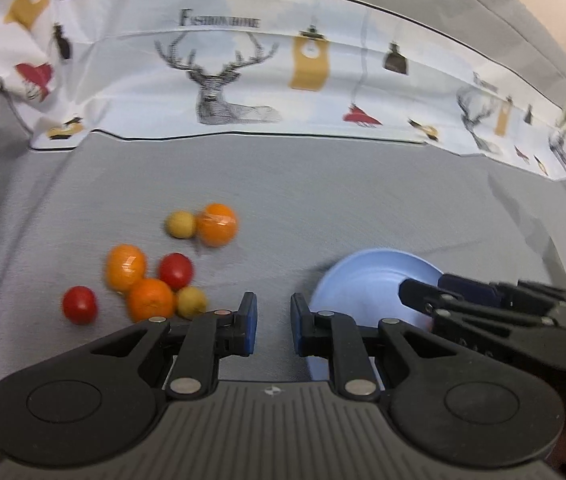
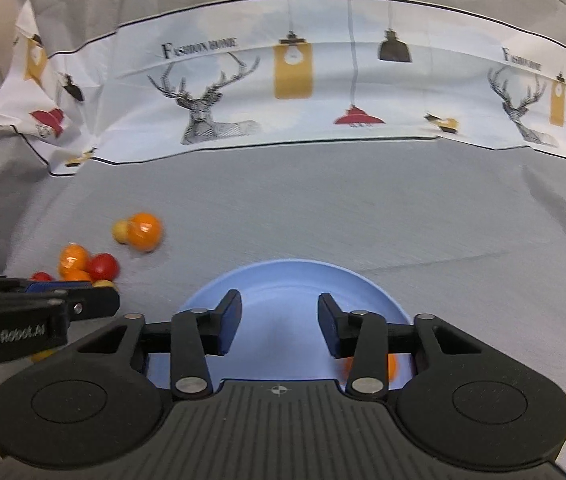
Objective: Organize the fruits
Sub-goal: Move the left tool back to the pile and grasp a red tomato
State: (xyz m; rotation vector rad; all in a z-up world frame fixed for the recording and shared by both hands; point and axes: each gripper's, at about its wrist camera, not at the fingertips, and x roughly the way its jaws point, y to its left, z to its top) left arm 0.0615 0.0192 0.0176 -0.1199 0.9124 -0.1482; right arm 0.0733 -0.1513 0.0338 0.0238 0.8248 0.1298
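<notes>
Left wrist view: the left gripper (image 1: 274,330), jaws apart and empty, hovers over grey cloth (image 1: 323,200) beside loose fruits (image 1: 151,280). The right gripper (image 2: 279,330), also apart, sits over the blue plate (image 2: 283,280), where an orange (image 2: 391,364) lies. Next likely calls for closing on a loose fruit.

Legible text: two items.
"FASHION HOME" printed on the patterned cloth (image 2: 283,80) above the deer, repeated at its right end, blurred there. "GenRobot.AI" in pale letters on the side of the left gripper (image 2: 79,300), seen from right wrist view.
</notes>
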